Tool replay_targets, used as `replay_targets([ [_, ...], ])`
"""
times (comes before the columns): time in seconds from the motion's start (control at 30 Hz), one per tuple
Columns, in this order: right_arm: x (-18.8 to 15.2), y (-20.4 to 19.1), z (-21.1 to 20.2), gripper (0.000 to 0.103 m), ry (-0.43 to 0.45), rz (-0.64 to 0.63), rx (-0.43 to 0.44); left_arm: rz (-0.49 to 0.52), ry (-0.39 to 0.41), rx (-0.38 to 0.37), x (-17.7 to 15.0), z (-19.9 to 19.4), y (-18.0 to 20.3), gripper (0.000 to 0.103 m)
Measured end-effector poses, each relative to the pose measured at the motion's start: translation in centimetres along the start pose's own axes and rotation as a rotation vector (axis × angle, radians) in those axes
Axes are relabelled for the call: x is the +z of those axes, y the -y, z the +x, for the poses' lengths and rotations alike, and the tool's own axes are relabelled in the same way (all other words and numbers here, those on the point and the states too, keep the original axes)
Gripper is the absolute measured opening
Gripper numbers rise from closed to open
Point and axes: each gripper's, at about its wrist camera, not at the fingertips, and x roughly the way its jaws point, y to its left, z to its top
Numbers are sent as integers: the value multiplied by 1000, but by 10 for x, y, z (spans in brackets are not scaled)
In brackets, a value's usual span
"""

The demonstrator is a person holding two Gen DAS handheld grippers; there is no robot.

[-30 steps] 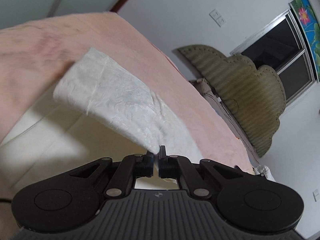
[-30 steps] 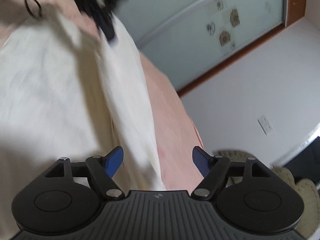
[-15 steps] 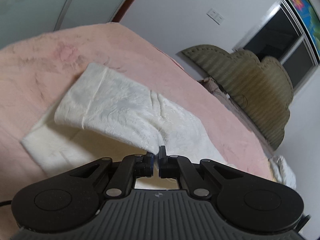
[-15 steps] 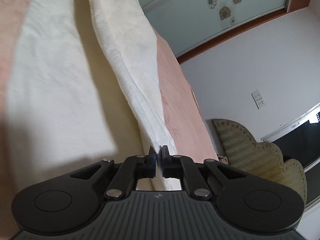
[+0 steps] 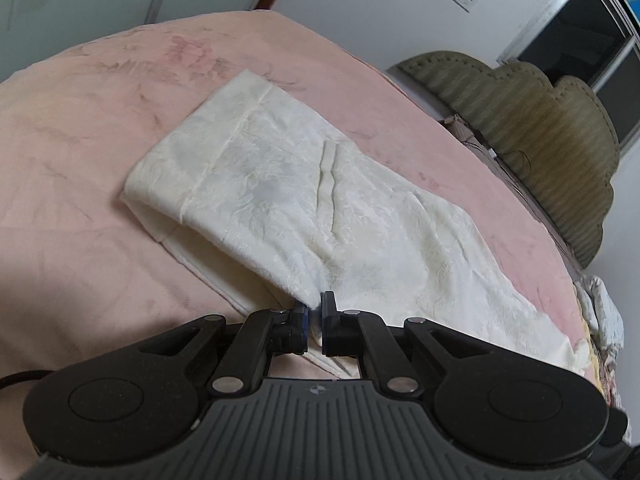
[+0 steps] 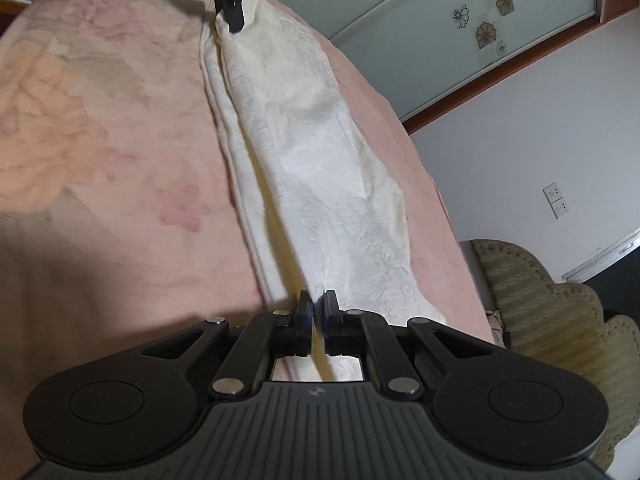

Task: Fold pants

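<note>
Left wrist view — item: cream pants (image 5: pixel 304 200), lying on the pink bedspread (image 5: pixel 80 128), one leg doubled lengthwise over the other. Our left gripper (image 5: pixel 314 312) is clamped on the upper layer's near edge; right gripper (image 6: pixel 318 312) likewise pinched on the same long edge at the opposite end. Progress, as we judge it — lengthwise fold nearly laid, edge not yet released; crosswise folds remain.

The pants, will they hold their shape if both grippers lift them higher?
Probably not. The pants look floppy: they sag and crease between the left gripper and right gripper. Likely light too, since thin pinches hold them.
</note>
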Motion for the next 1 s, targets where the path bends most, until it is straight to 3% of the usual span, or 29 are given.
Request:
replay_targets([
  [0.17, 2, 2, -4, 5, 22, 58, 21, 32, 31, 38, -2, -7, 7, 8],
  [0.27, 1, 2, 3, 5, 7, 111, 51, 26, 6, 55, -4, 3, 4, 14],
  [0.37, -4, -5, 4, 5, 31, 132, 4, 25, 10, 59, -5, -5, 6, 26],
  [0.4, -3, -5, 3, 5, 23, 132, -4, 28, 10, 69, -5, -11, 8, 25],
  [0.5, -4, -2, -7, 6, -12, 120, 3, 94, 51, 112, -6, -33, 19, 26],
  [0.57, -11, 8, -19, 7, -24, 162, 52, 159, 88, 132, -10, -48, 31, 26],
  [0.63, -21, 25, -27, 7, -18, 272, 81, 228, 110, 123, -11, -54, 48, 27],
  [0.7, -34, 44, -29, 7, -4, 419, 77, 294, 110, 79, -13, -48, 68, 36],
  [0.83, -62, 65, -13, 7, -84, 669, 119, 388, 58, -2, -25, -13, 110, 45],
  [0.9, -78, 73, -22, 7, -48, 782, 141, 449, 26, -38, -38, 6, 133, 49],
  [1.0, -109, 98, -41, 7, -12, 989, 70, 528, -2, -89, -59, 32, 162, 60],
])
